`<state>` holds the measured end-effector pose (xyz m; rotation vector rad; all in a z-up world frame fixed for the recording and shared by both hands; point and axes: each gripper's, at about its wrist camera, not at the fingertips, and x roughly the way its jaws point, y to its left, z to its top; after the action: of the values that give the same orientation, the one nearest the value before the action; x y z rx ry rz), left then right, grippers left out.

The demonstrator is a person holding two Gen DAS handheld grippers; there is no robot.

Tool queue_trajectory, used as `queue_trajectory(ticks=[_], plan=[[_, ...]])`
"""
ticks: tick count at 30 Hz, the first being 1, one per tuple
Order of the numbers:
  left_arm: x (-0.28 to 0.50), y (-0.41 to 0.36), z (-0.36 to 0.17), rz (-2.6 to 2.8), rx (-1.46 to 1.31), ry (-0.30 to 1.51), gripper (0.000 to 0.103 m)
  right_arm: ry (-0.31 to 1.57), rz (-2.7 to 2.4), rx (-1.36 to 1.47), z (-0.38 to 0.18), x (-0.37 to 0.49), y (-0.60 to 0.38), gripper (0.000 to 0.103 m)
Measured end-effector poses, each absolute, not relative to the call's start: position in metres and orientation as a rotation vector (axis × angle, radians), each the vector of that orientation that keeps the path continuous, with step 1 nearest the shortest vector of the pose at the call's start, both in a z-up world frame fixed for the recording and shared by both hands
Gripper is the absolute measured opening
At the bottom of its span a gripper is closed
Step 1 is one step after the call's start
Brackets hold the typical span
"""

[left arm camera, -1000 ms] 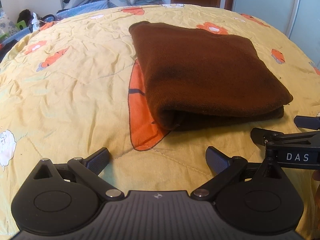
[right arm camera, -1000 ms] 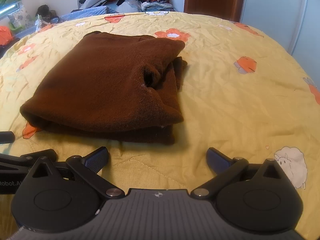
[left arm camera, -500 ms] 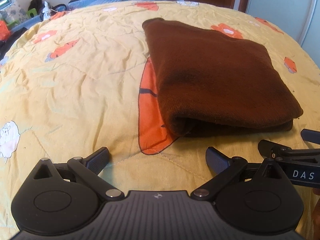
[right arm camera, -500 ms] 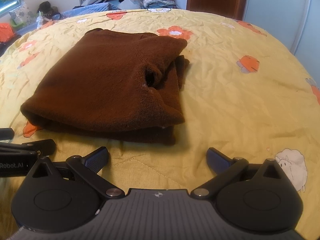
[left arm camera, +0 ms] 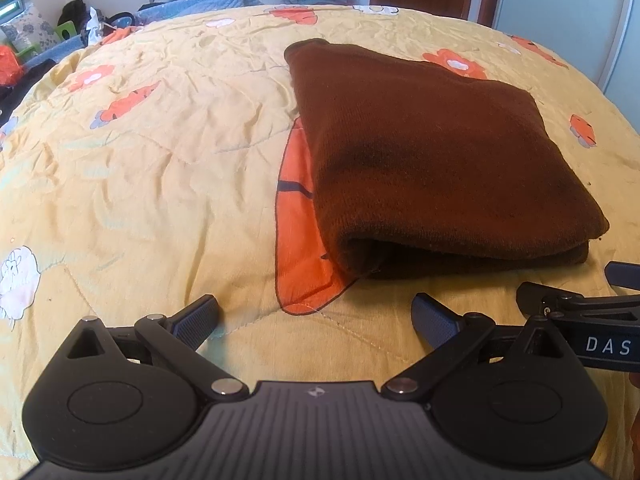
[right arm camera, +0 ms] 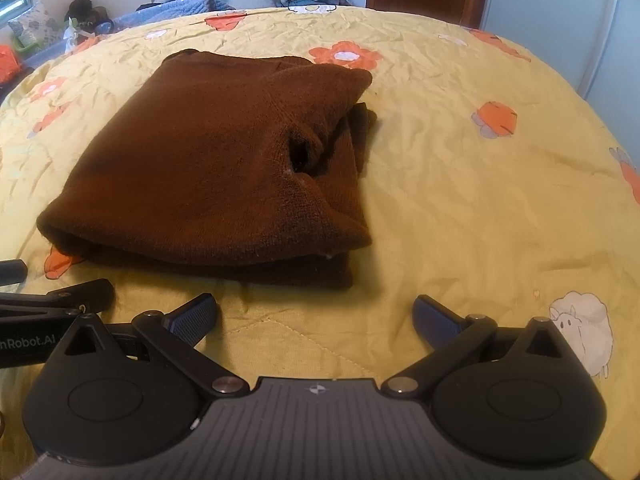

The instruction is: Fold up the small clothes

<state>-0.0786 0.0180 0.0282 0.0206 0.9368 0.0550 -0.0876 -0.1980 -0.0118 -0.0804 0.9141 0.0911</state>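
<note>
A dark brown knitted garment (left arm camera: 432, 160) is seen folded on the yellow flower-printed bed (left arm camera: 160, 168). The left hand-held gripper (left arm camera: 316, 316) and right hand-held gripper (right arm camera: 316, 316) are held released, just short of it. The fold is judged nearly finished; tidying the bunched right edge is probably called for next. The garment's type cannot be made out.

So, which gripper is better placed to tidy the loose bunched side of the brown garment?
Probably the right gripper: the bunched side of the brown garment lies just ahead of its open fingers. The left gripper, also open, faces the smooth edge.
</note>
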Motion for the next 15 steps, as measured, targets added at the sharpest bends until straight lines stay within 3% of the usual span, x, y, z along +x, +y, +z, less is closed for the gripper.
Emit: queue_trajectory(ticks=[15], plan=[[-0.0771,0.0184,0.0286,0.055,0.019,0.942,0.103,0.917,0.091,-0.081,-0.0113,-0.0875,-0.1979,0.103]])
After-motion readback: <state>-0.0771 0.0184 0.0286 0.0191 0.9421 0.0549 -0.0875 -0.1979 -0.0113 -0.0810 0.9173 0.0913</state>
